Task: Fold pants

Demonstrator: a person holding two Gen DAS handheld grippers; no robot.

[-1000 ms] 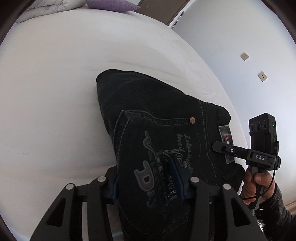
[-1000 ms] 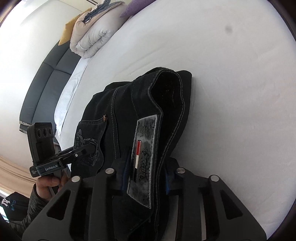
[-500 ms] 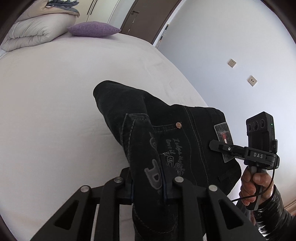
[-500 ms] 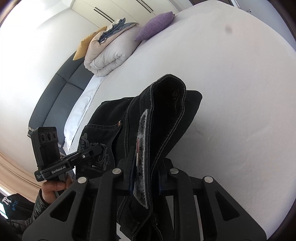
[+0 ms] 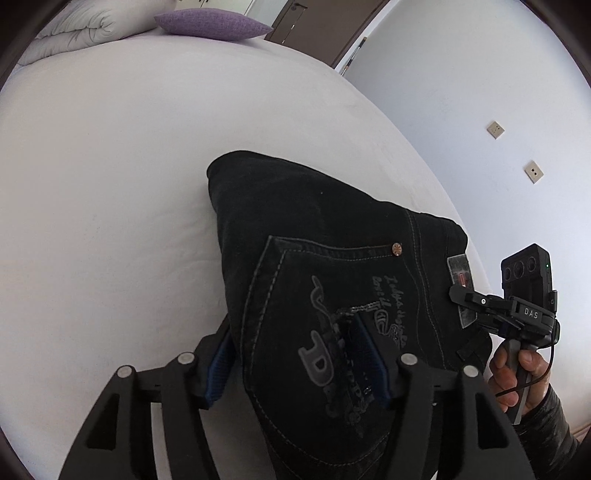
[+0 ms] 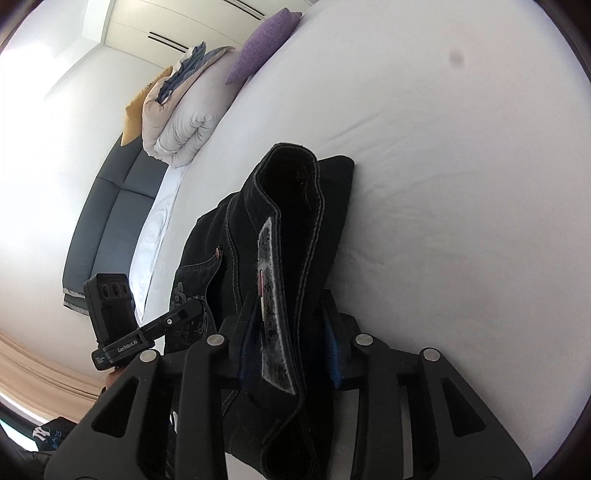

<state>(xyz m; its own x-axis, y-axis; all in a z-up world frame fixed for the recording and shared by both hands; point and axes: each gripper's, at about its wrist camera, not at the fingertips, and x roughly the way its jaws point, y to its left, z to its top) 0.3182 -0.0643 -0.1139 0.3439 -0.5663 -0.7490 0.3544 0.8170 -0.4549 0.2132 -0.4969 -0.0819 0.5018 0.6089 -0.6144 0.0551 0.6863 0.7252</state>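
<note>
Black jeans (image 5: 314, 229) lie folded in a thick bundle on a white bed (image 5: 103, 177), back pocket with grey lettering facing up. My left gripper (image 5: 295, 354) stands wide around the pocket end of the bundle, blue pads on both sides. My right gripper (image 6: 288, 332) is closed on the waistband with the grey label (image 6: 267, 266), holding that edge upright. The right gripper also shows in the left wrist view (image 5: 461, 295) at the label, and the left gripper shows in the right wrist view (image 6: 195, 306) at the pocket.
A purple pillow (image 5: 210, 24) and a rolled white duvet (image 6: 184, 133) lie at the far end of the bed. A dark sofa (image 6: 107, 210) stands beyond the bed's left side. A white wall with sockets (image 5: 495, 129) is to the right.
The left gripper's jaws were narrow on the raised pocket fold half a second ago; now they stand wide and the fold lies flatter. The right gripper still holds the waistband upright.
</note>
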